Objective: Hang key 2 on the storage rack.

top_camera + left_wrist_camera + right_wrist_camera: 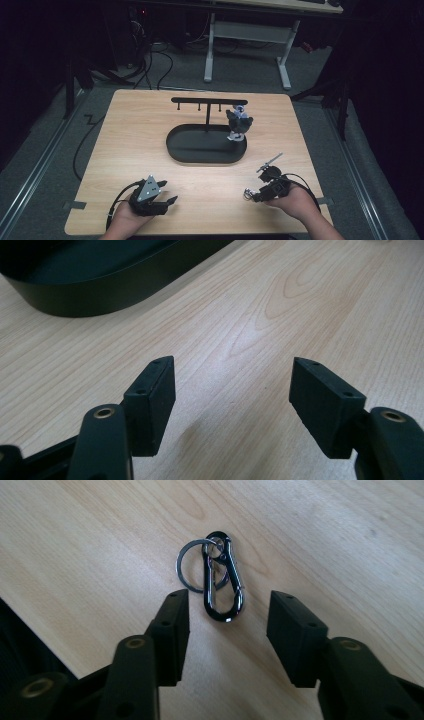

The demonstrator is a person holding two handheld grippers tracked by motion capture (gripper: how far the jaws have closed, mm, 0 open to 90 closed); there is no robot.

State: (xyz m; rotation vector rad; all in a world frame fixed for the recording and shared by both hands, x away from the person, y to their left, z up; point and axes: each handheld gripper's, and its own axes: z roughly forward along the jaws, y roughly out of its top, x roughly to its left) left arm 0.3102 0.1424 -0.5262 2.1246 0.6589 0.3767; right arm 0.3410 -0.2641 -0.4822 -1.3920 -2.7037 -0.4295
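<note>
One carabiner [223, 577] | on table, between spread jaws | right hand-held gripper [227, 612]

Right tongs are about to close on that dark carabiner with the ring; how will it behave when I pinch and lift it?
The glossy black metal carabiner clip looks smooth and rounded, so it may slip or twist between the open right tongs. The silver split ring hangs loosely linked at its top, so it will probably dangle and swing. Lying flat on the wooden table, it will likely slide if nudged.
</note>
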